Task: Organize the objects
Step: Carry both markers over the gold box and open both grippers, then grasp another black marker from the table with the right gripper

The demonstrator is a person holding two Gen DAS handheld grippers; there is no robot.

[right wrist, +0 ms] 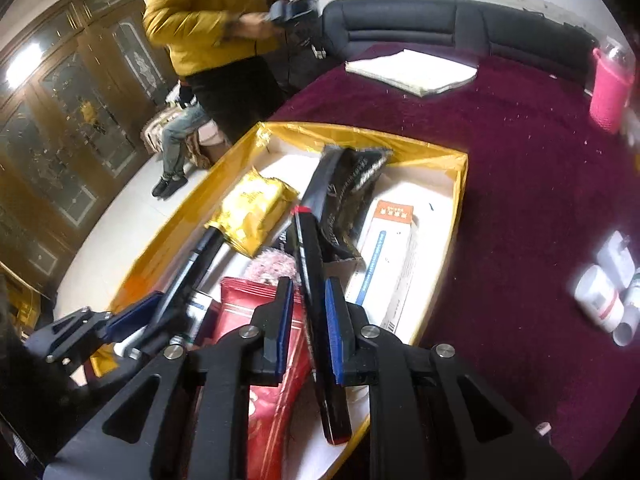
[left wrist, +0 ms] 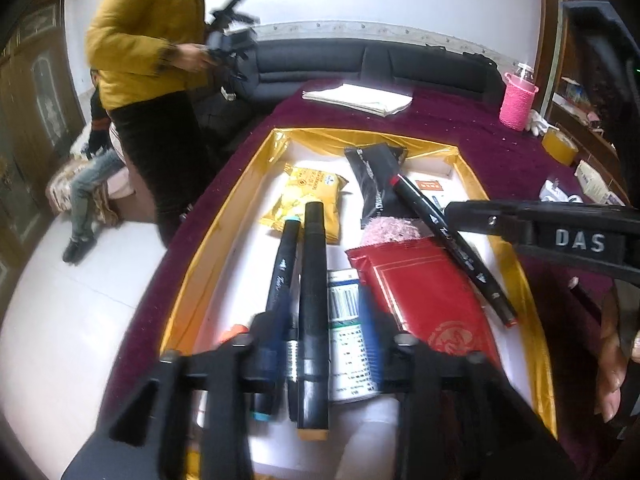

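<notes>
1. The person in the yellow jacket (left wrist: 140, 36) at eleven o'clock is cut off at the top edge.
2. The pink bottle (right wrist: 610, 88) at two o'clock is blurred.
3. The white box's (left wrist: 348, 332) print is unreadable.

gold-lined box (left wrist: 472, 172) | markers (left wrist: 314, 280), packets (left wrist: 306, 204) lying inside

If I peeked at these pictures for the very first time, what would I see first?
Probably the big gold-edged box on the dark red cloth, stuffed with markers and packets: a yellow snack bag near its far end and a red packet nearer the cameras. The right claw pinches a red-tipped marker over the box. Behind, a person in a yellow jacket stands.
</notes>
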